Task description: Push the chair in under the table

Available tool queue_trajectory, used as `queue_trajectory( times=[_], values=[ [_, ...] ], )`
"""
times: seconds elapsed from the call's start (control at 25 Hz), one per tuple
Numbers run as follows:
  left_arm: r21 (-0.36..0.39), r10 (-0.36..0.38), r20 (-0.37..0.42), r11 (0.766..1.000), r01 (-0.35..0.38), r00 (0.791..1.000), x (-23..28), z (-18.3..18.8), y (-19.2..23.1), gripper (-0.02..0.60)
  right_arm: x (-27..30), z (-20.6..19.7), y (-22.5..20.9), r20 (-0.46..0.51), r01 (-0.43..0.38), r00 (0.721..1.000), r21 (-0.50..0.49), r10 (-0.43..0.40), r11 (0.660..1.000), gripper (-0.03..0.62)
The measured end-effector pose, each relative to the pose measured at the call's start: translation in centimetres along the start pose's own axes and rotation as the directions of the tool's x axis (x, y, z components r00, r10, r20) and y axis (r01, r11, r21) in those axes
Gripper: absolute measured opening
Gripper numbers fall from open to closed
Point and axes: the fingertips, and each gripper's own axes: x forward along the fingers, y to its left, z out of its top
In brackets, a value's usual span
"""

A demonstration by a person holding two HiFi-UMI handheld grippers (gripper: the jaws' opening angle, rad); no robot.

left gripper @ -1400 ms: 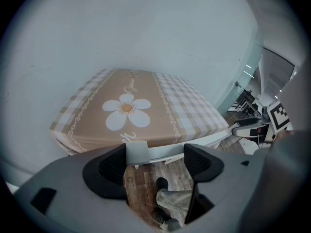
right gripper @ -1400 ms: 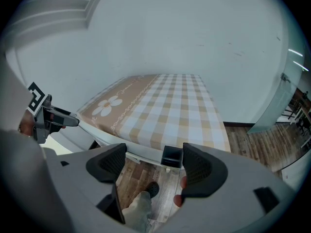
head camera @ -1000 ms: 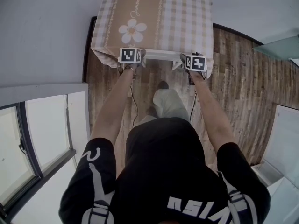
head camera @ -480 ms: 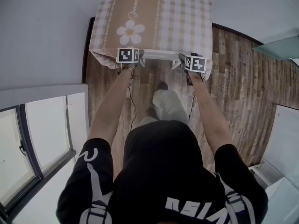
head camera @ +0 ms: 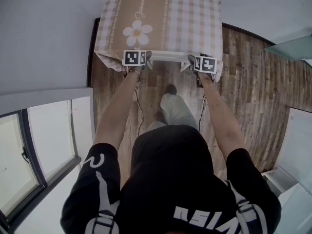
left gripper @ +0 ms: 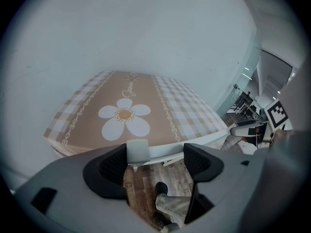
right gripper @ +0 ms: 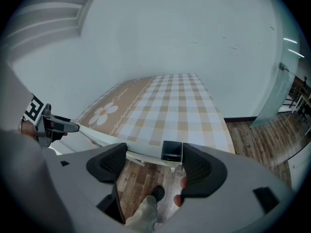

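A table (head camera: 161, 13) with a checked, daisy-print cloth stands against the wall. The white chair's top rail (head camera: 165, 57) shows just at the table's near edge; the rest of the chair is hidden beneath the cloth. My left gripper (head camera: 145, 58) sits at the rail's left end and my right gripper (head camera: 193, 62) at its right end. In the left gripper view the white corner post (left gripper: 137, 151) rests against one pad of the open left gripper (left gripper: 158, 161). In the right gripper view the shadowed corner post (right gripper: 172, 150) lies beside one pad of the open right gripper (right gripper: 154, 163).
A grey wall (head camera: 44, 33) runs along the left, with a window (head camera: 39, 150) lower left. The wooden floor (head camera: 243, 82) spreads to the right toward a glass panel (head camera: 292, 48). The person's leg and shoe (head camera: 170, 88) stand just behind the chair. Cables hang from both grippers.
Almost nothing differs: both grippers stay at the chair's top rail by the table edge, with only a slight sway forward and back.
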Motion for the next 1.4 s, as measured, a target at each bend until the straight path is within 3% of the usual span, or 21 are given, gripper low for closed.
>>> queue_trajectory(
  times=[0.12, 0.24, 0.48, 0.6, 0.8, 0.88, 1.12, 1.28, 1.4],
  values=[
    [-0.005, 0.016, 0.014, 1.0, -0.016, 1.0, -0.4, 0.0, 0.2, 0.371, -0.5, 0.0, 0.0, 0.001, 0.03, 1.0, -0.015, -0.03, 0.999, 0.348],
    [-0.039, 0.045, 0.051, 0.998, -0.043, 0.998, -1.5, 0.1, 0.6, 0.295, -1.5, -0.1, -0.1, 0.013, 0.062, 0.998, -0.041, -0.061, 0.997, 0.31],
    [-0.034, 0.051, 0.123, 0.998, -0.047, 0.991, -4.8, 0.3, 0.2, 0.232, -4.9, 1.1, 0.7, 0.083, 0.075, 0.994, -0.014, -0.074, 0.997, 0.273],
    [-0.01, 0.045, 0.178, 0.999, -0.044, 0.983, -7.0, 1.0, -0.8, 0.201, -7.0, 1.7, 1.6, 0.125, 0.08, 0.989, -0.009, -0.078, 0.997, 0.254],
    [0.114, 0.022, 0.265, 0.992, -0.054, 0.964, -10.4, 1.5, -3.9, 0.149, -10.9, 1.7, 3.3, 0.212, 0.083, 0.975, -0.04, -0.073, 0.996, 0.225],
    [0.128, 0.015, 0.3, 0.99, -0.056, 0.954, -12.0, 1.5, -5.0, 0.129, -12.4, 1.7, 4.2, 0.255, 0.068, 0.965, -0.048, -0.054, 0.997, 0.21],
    [0.059, 0.04, 0.375, 0.996, -0.066, 0.926, -16.0, -0.1, -5.6, 0.089, -16.6, 1.6, 7.8, 0.366, -0.019, 0.929, -0.111, 0.058, 0.994, 0.162],
    [0.01, 0.089, 0.437, 0.995, -0.104, 0.895, -19.0, -1.4, -5.5, 0.063, -19.5, 0.9, 8.9, 0.419, -0.017, 0.906, -0.118, 0.065, 0.993, 0.133],
    [-0.001, 0.085, 0.466, 0.995, -0.095, 0.881, -20.8, -1.8, -6.2, 0.058, -21.3, 0.8, 9.3, 0.448, 0.003, 0.892, -0.123, 0.053, 0.992, 0.104]
  ],
)
